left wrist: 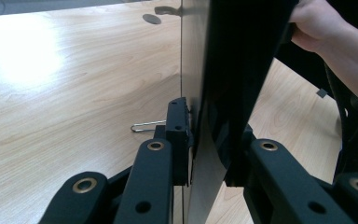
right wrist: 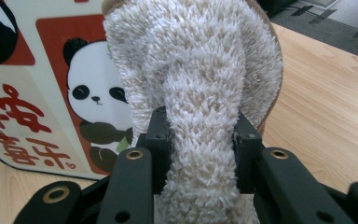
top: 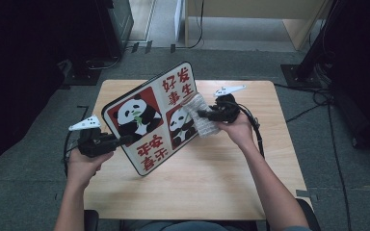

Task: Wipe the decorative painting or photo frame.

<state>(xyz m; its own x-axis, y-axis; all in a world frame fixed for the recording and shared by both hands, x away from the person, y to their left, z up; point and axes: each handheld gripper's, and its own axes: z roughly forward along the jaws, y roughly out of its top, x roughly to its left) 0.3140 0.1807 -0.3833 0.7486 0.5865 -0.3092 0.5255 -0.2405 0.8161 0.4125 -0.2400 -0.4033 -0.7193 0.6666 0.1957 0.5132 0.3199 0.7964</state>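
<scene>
panda board (top: 149, 118) tilted upright, left tool (top: 125, 140) clamping edge; right tool (top: 201, 114) pinching fluffy cloth (top: 201, 115), seemingly against board.

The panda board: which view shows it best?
The high view: the panda board appears whole, tilted up off the table. The left gripper view shows it edge-on between the jaws; the right gripper view shows part of its face behind the fluffy cloth.

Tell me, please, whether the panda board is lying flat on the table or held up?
Held up: the left gripper clamps the panda board by its edge, tilting its printed face toward the cloth in the right gripper.
</scene>
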